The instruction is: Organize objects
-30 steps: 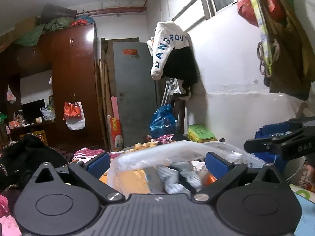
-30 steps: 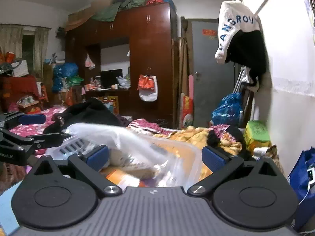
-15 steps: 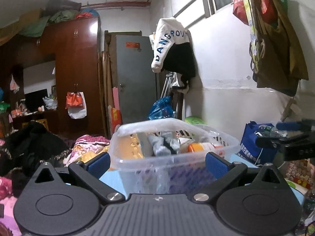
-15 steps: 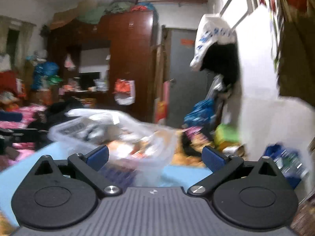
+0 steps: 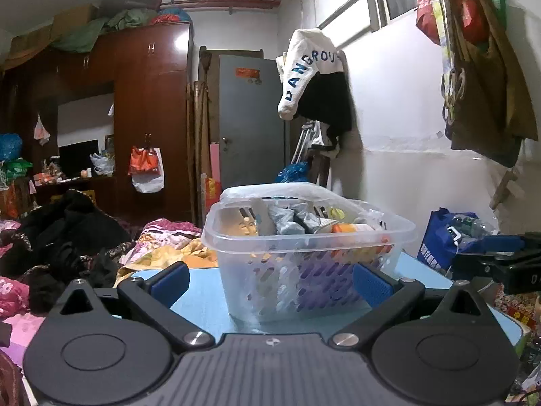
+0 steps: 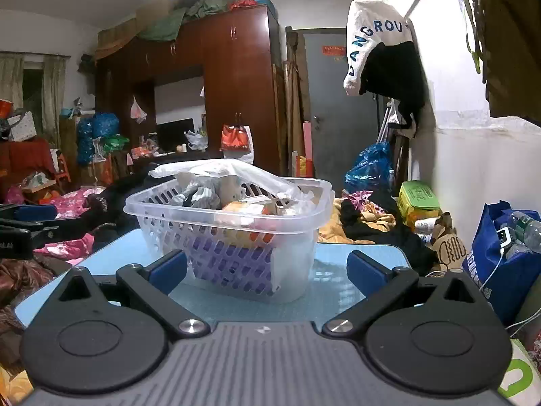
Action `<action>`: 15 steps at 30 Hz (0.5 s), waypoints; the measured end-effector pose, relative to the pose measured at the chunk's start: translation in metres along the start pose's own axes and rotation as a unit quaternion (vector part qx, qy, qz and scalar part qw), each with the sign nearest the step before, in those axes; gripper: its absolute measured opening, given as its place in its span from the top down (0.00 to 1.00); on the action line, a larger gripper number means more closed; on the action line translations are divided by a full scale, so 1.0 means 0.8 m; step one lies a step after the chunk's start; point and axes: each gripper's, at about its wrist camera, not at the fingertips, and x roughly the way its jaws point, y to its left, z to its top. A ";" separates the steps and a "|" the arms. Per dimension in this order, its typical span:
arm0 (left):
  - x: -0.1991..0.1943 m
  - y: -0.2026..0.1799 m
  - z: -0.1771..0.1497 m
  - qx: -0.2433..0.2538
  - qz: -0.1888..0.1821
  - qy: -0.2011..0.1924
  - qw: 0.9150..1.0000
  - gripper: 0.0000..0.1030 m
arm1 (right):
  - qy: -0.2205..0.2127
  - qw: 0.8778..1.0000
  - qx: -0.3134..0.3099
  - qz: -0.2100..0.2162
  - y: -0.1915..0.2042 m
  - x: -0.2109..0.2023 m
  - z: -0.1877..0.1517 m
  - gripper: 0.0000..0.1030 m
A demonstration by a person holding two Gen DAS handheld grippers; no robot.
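Note:
A clear perforated plastic basket (image 5: 236,237) (image 6: 304,199) stands on a light blue table (image 5: 203,297) (image 6: 338,291). It is filled with small items: grey packets, an orange-capped container and a crumpled plastic bag. My left gripper (image 5: 270,280) is open, close in front of the basket, fingers apart and holding nothing. My right gripper (image 6: 267,269) is open too, just short of the basket, with nothing in it. Each gripper shows at the edge of the other's view: the right one (image 5: 503,257) and the left one (image 6: 23,223).
A bed piled with clothes and bedding (image 5: 67,237) lies left of and behind the table. A blue bag with bottles (image 6: 497,247) stands at the right by the white wall. A dark wardrobe (image 5: 152,118) and a grey door (image 5: 250,118) are farther back.
Both grippers have pulled back from the basket, which filled the space between the fingers a second ago. It now stands on the blue table in front of them.

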 end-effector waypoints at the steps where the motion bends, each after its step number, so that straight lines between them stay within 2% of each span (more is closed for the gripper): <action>1: -0.001 0.000 -0.001 0.000 0.001 0.000 1.000 0.00 | 0.001 1.000 0.001 0.001 0.001 -0.002 -0.002 0.00; 9: -0.010 -0.012 -0.010 0.010 0.005 -0.001 1.000 0.00 | 0.004 1.000 0.012 0.011 0.005 -0.011 -0.010 0.00; 15: -0.003 -0.020 -0.018 0.014 -0.001 0.013 1.000 0.00 | 0.007 1.000 0.021 0.020 0.009 -0.017 -0.017 0.00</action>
